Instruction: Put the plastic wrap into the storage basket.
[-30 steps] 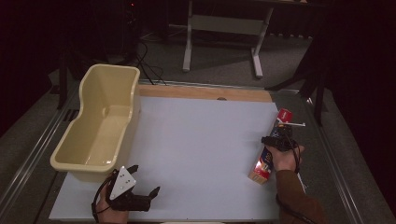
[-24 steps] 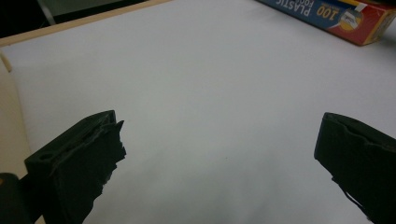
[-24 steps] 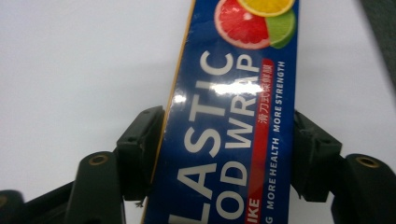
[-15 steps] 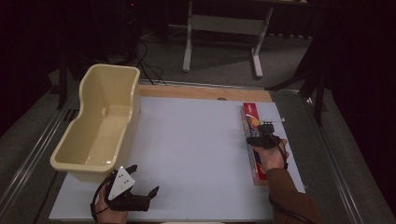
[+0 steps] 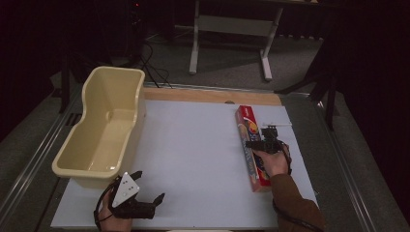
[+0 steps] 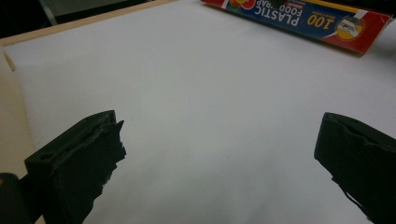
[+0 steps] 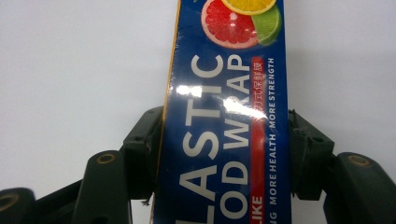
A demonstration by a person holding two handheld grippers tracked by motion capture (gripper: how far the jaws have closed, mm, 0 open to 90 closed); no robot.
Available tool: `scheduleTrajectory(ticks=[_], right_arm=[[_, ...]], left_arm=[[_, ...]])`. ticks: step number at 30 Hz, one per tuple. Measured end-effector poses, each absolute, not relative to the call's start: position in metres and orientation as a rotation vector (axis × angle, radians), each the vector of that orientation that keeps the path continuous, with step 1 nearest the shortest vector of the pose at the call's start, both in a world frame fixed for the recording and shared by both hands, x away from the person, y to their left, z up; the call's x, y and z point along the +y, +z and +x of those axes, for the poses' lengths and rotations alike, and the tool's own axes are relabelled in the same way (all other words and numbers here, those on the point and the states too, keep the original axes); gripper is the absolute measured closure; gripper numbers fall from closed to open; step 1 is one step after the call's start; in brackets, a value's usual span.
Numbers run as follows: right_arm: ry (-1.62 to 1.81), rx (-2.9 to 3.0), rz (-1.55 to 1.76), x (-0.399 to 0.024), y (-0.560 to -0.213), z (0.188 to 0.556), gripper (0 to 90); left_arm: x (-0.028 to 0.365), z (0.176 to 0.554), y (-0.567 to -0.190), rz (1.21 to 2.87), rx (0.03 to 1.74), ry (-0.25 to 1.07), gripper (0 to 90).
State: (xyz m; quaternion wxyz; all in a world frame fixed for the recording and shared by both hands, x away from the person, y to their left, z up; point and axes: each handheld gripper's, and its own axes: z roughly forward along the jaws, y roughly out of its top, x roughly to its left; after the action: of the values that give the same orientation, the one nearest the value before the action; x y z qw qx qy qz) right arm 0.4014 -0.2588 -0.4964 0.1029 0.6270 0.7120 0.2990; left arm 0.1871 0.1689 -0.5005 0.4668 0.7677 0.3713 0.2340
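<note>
Box: long plastic food wrap box (image 5: 252, 147), blue and red with citrus fruit printed on it, lies flat on the white bench (image 5: 193, 154), well to the right of the tub, its length running away from the person.
Right claw: right claw (image 5: 262, 143) sits over the box's middle; in the right gripper view its jaws press both long sides of the box (image 7: 229, 140), clenched on it.
Right hand: hand (image 5: 271, 162) and brown sleeve (image 5: 295, 205) lie just beside the box's near end.
Tub: cream plastic tub (image 5: 104, 128) stands at the bench's left edge.
Left claw: left claw (image 5: 145, 205) rests just in front of the tub's near end, jaws spread wide with bare bench between them (image 6: 219, 154).
</note>
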Motion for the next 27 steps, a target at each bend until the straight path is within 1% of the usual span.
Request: scheduleTrajectory(ticks=[12, 19, 27], right_arm=[[1.066, 2.138, 1.934, -0.245, -0.496, 0.404, 39.3], [1.069, 2.175, 1.913, -0.23, -0.498, 0.404, 39.4], [0.963, 2.268, 1.87, -0.213, -0.496, 0.409, 39.2]], left_arm=[[0.169, 0.187, -0.5, 1.884, 0.91, 0.576, 0.7], [0.169, 0.187, -0.5, 1.885, 0.91, 0.576, 0.7], [0.17, 0.186, -0.5, 1.88, 0.911, 0.576, 0.7]])
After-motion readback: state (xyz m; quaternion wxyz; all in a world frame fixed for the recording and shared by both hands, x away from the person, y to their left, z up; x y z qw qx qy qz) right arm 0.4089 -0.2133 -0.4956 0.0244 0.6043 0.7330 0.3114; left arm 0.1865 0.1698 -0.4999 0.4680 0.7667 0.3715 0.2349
